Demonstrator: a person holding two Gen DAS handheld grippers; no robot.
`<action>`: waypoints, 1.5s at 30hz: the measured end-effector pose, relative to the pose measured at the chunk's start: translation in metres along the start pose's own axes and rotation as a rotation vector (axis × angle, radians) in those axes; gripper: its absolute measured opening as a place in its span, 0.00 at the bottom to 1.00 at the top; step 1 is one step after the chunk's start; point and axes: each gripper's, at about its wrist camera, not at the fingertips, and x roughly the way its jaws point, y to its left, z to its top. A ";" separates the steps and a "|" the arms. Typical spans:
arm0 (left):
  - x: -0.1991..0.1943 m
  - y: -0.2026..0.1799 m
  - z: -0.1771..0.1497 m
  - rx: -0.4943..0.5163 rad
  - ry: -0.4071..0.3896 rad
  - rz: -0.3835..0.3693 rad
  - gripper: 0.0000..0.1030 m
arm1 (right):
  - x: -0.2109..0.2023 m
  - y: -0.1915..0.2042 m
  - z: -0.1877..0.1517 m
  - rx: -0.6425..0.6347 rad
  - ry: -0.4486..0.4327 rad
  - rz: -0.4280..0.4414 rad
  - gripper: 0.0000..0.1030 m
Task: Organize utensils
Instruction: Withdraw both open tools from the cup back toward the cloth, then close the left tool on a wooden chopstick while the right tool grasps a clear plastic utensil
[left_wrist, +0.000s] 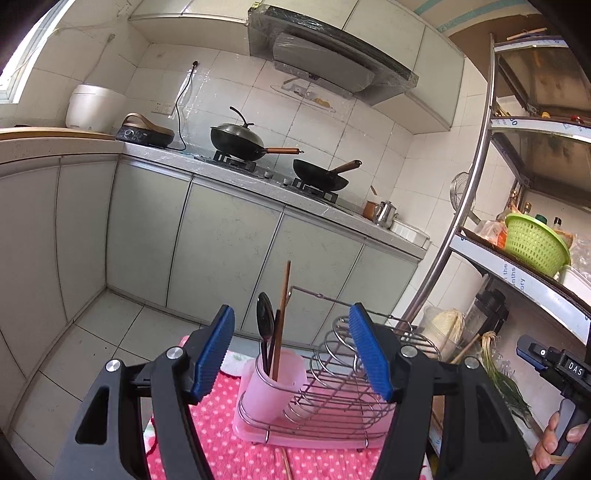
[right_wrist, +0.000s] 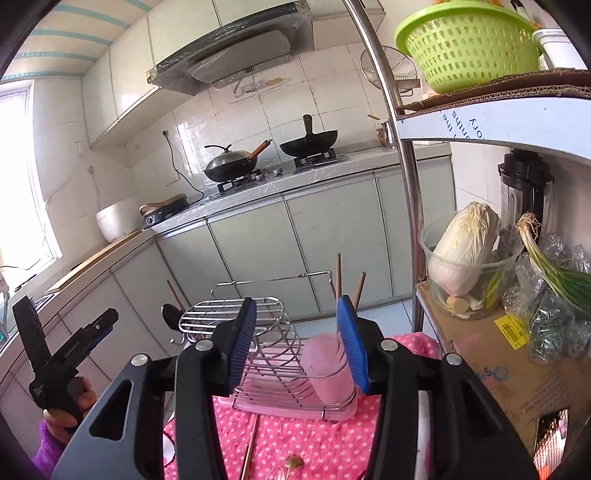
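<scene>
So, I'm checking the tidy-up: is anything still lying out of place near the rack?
Yes: one chopstick lies loose on the pink dotted cloth before the rack, not standing in the pink cup.

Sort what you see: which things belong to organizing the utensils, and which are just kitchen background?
Job: pink cup holding chopsticks and black spoon; wire rack; loose chopstick.
Background: woks, green basket, cabbage.

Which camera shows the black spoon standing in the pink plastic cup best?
The left wrist view: the black spoon stands clear in the pink plastic cup. In the right wrist view only its bowl peeks out behind the wire dish rack.
</scene>
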 end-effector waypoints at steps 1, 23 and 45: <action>-0.003 -0.003 -0.004 0.009 0.010 -0.003 0.62 | -0.002 0.002 -0.005 0.003 0.007 0.005 0.45; -0.001 0.001 -0.091 0.051 0.249 0.059 0.62 | 0.048 -0.020 -0.145 0.218 0.397 0.080 0.45; 0.039 0.024 -0.131 0.020 0.416 0.064 0.55 | 0.172 -0.031 -0.236 0.502 0.799 0.104 0.29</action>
